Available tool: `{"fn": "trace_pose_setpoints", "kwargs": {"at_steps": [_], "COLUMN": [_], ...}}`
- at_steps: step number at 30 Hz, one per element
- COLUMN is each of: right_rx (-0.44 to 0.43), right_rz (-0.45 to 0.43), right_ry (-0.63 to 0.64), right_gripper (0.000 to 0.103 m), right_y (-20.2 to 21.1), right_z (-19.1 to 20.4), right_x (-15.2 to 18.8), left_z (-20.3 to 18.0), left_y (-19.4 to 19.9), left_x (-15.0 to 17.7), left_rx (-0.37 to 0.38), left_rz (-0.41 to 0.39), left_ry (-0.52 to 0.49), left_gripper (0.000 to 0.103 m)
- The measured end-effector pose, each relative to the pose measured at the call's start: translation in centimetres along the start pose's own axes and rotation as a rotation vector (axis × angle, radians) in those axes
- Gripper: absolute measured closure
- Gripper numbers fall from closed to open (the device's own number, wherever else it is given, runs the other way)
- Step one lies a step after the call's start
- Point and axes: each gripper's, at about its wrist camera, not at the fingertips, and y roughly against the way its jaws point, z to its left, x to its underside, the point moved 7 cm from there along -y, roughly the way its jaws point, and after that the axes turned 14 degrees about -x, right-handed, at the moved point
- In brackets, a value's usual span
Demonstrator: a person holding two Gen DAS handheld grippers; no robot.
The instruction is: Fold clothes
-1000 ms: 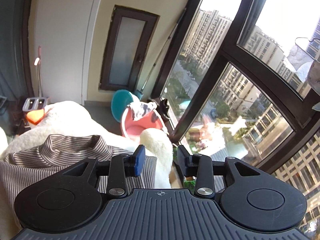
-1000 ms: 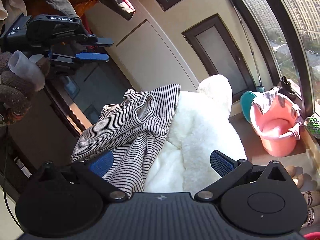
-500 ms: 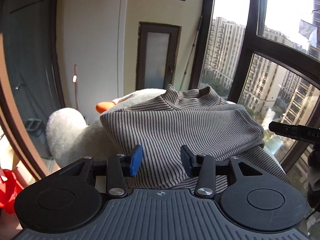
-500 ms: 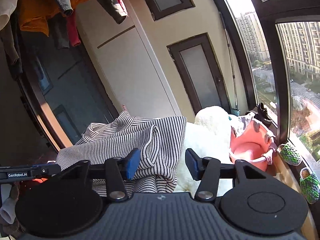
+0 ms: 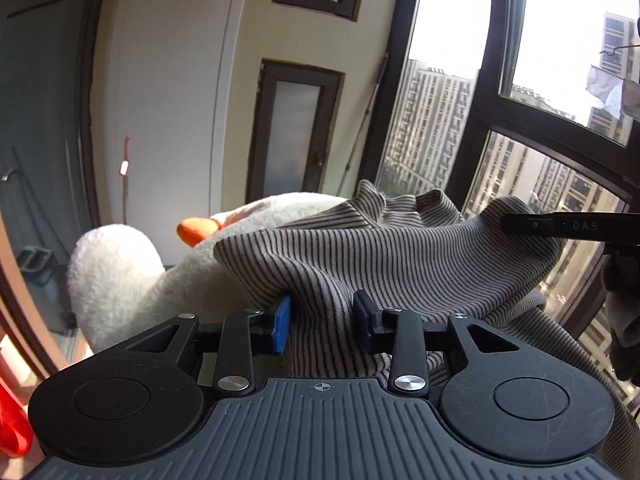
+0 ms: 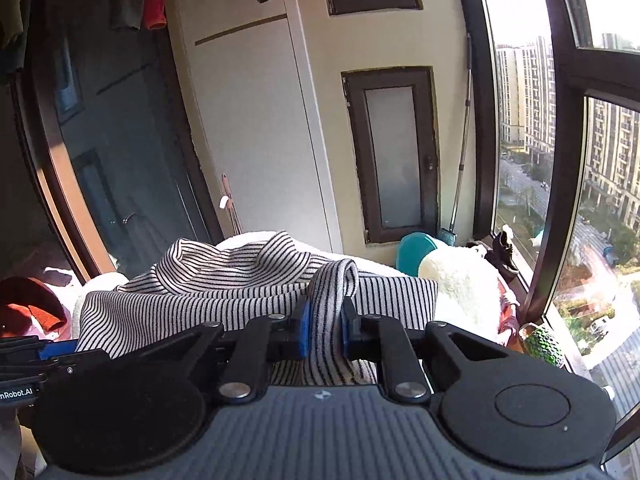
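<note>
A striped top (image 5: 384, 256) lies draped over a big white plush toy (image 5: 120, 276) beside the tall window (image 5: 520, 120), its pale fabric crossed by thin dark stripes. In the right wrist view the top (image 6: 256, 300) spreads across the frame from left to right — its long axis runs roughly sideways to that camera — and the stand-up collar sits on the far side, pointing away toward the cream wall. The stripes run mostly along that same sideways line.

The right gripper (image 6: 325, 330) is clamped on a bunched fold of the top: a narrow loop of striped cloth rises up between the two blue pads (image 6: 303, 330) and arches over just beyond them, with no gap showing on either side.

The left gripper (image 5: 322, 324) has its jaws partly apart, with a rumpled edge of the top lying between them. The blue pad (image 5: 281, 330) touches or nearly touches the cloth on one side, but whether the fabric is actually pinched I cannot tell.

In the left wrist view the collar points up and away toward the window, and the plush toy's orange beak (image 5: 198, 230) pokes out just left of the fabric. A teal basin (image 6: 414, 250) stands on the floor beyond the toy.
</note>
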Motion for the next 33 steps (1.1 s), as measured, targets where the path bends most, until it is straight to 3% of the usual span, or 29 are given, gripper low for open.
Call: {"fn": "trace_pose_setpoints", "kwargs": {"at_steps": [3,6,9,10,12,14,16,20,22,24,29,30,31,33], "right_rx": [0.010,0.005,0.023,0.029,0.029,0.017,-0.013,-0.197,-0.211,-0.222,-0.270,-0.272,-0.271,-0.281], "right_rz": [-0.061,0.006,0.118,0.129,0.108,0.050,0.001,0.023,0.044,0.081,0.180,0.194,0.201,0.200], "right_ry": [0.058,0.038,0.040,0.041,0.035,0.052,0.058,0.002,0.033,0.045,0.012,0.016,0.020,0.020], "right_gripper": [0.089,0.088,0.084,0.073,0.063,0.063,0.063,0.063,0.063,0.062,0.062,0.066,0.079,0.092], "right_y": [1.3,0.4,-1.2,-1.3,-0.9,-0.2,0.2,-2.3,-4.5,-6.8,-11.4,-11.8,-11.8,-11.4], "right_z": [-0.2,-2.4,-4.9,-5.6,-6.5,-6.1,-5.5,-2.9,-1.8,-1.0,-0.2,-0.1,0.0,0.4], "right_x": [-1.8,-0.4,3.1,3.6,3.0,0.7,-1.5,-3.7,-3.7,-3.5,-2.3,-2.0,-1.8,-1.8], "left_z": [0.2,0.8,0.8,0.5,-0.8,-2.5,-4.2,-5.9,-6.3,-6.8,-7.5,-7.5,-7.5,-7.5], "left_y": [-0.5,-1.1,0.5,1.3,2.4,2.0,0.7,-1.1,-1.4,-1.4,-1.4,-1.4,-1.4,-1.4], "left_x": [-1.2,-1.4,-1.6,-1.8,-1.8,-1.0,0.4,2.3,2.7,2.6,2.8,2.8,2.8,2.9], "left_rx": [-0.134,-0.180,-0.146,-0.104,0.019,0.084,0.055,0.021,0.016,0.023,0.014,0.016,0.020,0.038], "left_rz": [-0.078,-0.038,-0.013,-0.009,0.014,0.060,0.107,0.150,0.154,0.150,0.137,0.136,0.135,0.134], "left_ry": [-0.034,0.018,0.074,0.093,0.148,0.169,0.134,0.111,0.107,0.097,0.078,0.078,0.079,0.082], "left_gripper": [0.071,0.065,0.064,0.064,0.060,0.059,0.058,0.044,0.038,0.024,0.020,0.019,0.018,0.015]}}
